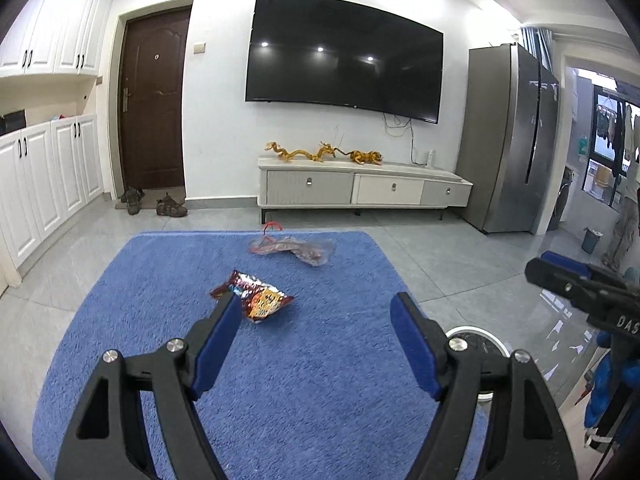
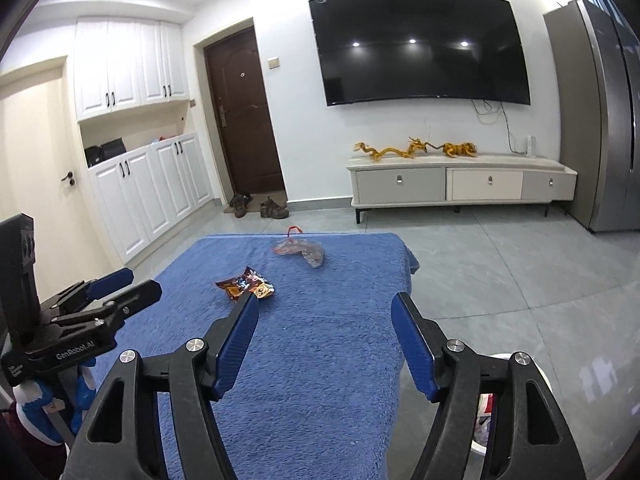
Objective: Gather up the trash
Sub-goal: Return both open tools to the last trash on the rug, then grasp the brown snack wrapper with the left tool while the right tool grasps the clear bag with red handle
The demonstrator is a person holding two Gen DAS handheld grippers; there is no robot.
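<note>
I hold left gripper (image 1: pixel 316 312) and right gripper (image 2: pixel 325 314) wide, empty. Risk: thin snack wrapper (image 1: pixel 256 294) slips; pads snag blue rug (image 1: pixel 280 380).

The print on the red snack wrapper (image 1: pixel 256 295) is too blurred to read, and the left gripper's blue pad (image 1: pixel 218 334) covers its near-left corner. The clear plastic bag (image 1: pixel 296 249) holds something reddish — what, cannot be told. A white bin (image 2: pixel 494 412) sits mostly behind the right gripper's fingers (image 2: pixel 416 346); only rim and a scrap of contents show. A person (image 1: pixel 628 216) stands at the left view's right edge — cut off there.
</note>
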